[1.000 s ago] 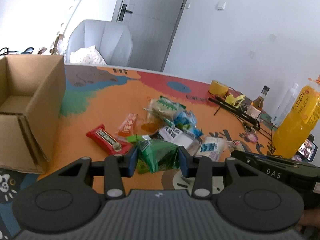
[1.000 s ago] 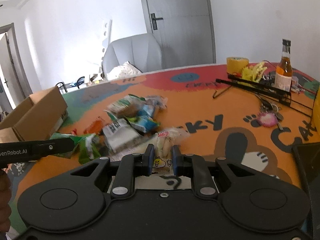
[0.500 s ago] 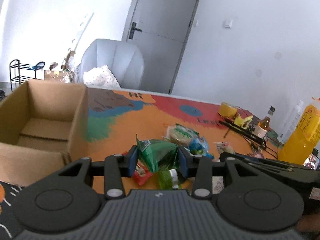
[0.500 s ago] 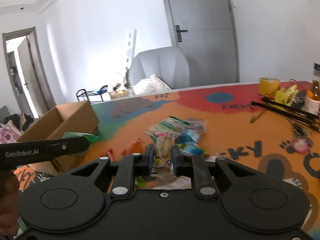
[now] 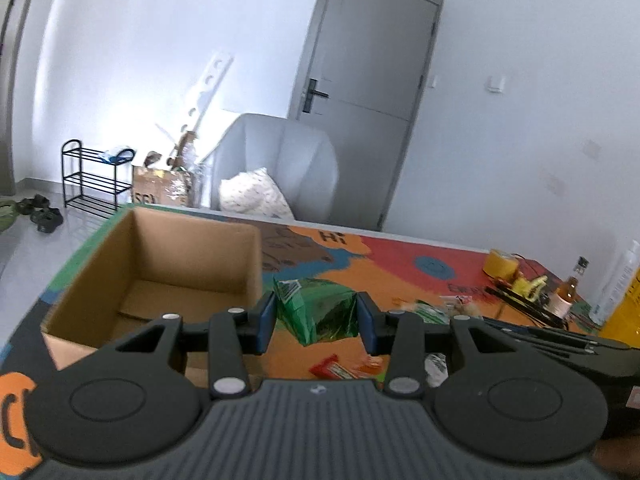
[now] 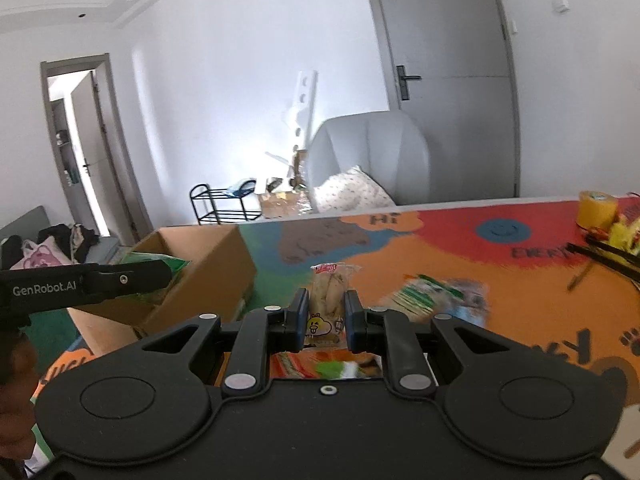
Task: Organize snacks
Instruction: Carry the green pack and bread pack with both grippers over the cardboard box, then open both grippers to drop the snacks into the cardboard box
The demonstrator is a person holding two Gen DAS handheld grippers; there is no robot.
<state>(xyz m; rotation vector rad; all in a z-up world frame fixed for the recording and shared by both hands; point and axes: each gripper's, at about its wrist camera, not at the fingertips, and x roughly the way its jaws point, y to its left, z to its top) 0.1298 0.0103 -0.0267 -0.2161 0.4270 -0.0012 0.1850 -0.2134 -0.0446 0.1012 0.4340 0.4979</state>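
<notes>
Transfer step in hand: the left gripper [image 5: 316, 322] clamps a crinkled green foil snack packet [image 5: 320, 310] and the right gripper [image 6: 326, 316] a clear pale snack pouch [image 6: 328, 300], both beside the open brown cardboard box [image 5: 160, 264]; next, I judge, carry over its rim and release.

I see a colourful table [image 6: 440, 240] carrying an open cardboard box [image 5: 180, 264]. Right of the box lie loose snack packets [image 6: 428, 296], blurred; far right, probably a yellow tape roll [image 6: 596, 210].

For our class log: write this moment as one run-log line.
left gripper: shut on green packet | right gripper: shut on pale packet | cardboard box: open
</notes>
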